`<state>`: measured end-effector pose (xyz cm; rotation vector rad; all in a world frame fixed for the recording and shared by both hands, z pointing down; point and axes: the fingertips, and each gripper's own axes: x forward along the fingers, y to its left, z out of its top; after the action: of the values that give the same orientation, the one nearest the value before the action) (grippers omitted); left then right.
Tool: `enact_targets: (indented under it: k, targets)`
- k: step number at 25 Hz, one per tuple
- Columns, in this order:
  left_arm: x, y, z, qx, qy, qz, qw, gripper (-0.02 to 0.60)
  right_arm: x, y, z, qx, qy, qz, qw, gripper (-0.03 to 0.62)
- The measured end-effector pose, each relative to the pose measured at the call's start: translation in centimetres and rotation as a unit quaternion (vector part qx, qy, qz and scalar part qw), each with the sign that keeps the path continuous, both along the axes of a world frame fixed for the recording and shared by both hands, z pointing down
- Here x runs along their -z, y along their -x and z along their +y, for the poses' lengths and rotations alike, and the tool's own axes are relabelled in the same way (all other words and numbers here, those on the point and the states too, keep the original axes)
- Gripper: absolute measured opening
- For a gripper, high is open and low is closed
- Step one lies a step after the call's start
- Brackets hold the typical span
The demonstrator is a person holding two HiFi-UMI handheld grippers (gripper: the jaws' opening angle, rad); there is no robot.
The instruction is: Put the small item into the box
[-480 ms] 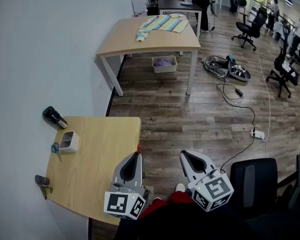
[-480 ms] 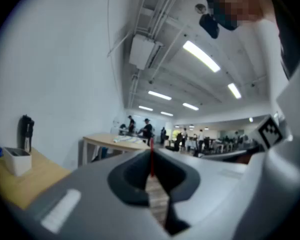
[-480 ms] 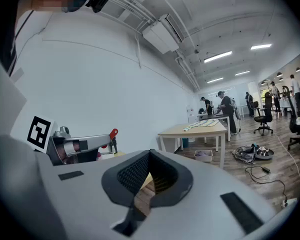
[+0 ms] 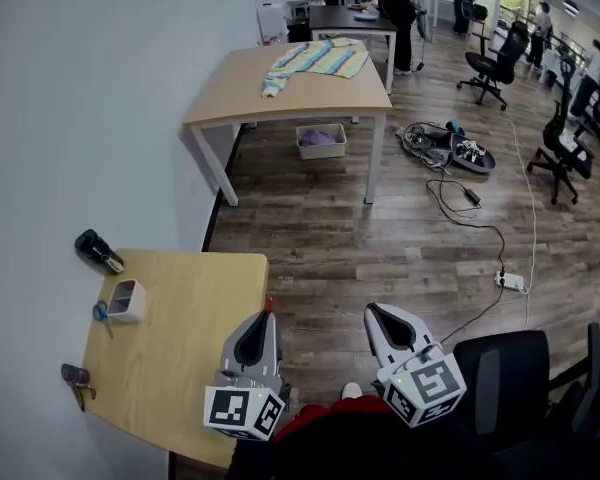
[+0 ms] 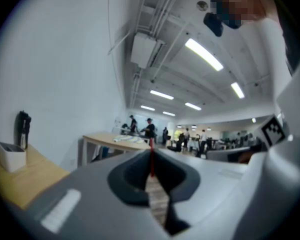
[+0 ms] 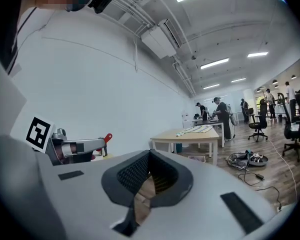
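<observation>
The wooden surface (image 4: pixel 180 368) carries the white open-topped box (image 4: pixel 127 300) near its far-left side, well apart from both tools. The left tool (image 4: pixel 267 316), at the surface's right edge, is pinched narrow on a thin red item (image 4: pixel 270 302) poking past its tip. The right tool (image 4: pixel 372 311) is closed on nothing, over the floor. With so slight a hold, the item could slip during the long reach, or miss the small opening and land by the blue thing (image 4: pixel 99 312).
</observation>
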<state>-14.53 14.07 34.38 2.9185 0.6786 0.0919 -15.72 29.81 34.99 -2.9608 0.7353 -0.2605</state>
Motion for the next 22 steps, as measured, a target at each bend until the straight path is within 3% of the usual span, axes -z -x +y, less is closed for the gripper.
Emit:
enact_targets:
  k: [9,22]
  targets:
    - [1.0,-2.7,1.5,0.015,-0.004,0.019,0.9997,0.014,1.8,-3.3,5.7,-0.044,-0.003,0.036,0.998,0.008]
    - [2.3,-4.6,4.5,0.019,-0.024,0.036,0.9989,0.014,1.4,-4.4,10.0,-0.064,-0.031,0.029,0.997,0.008]
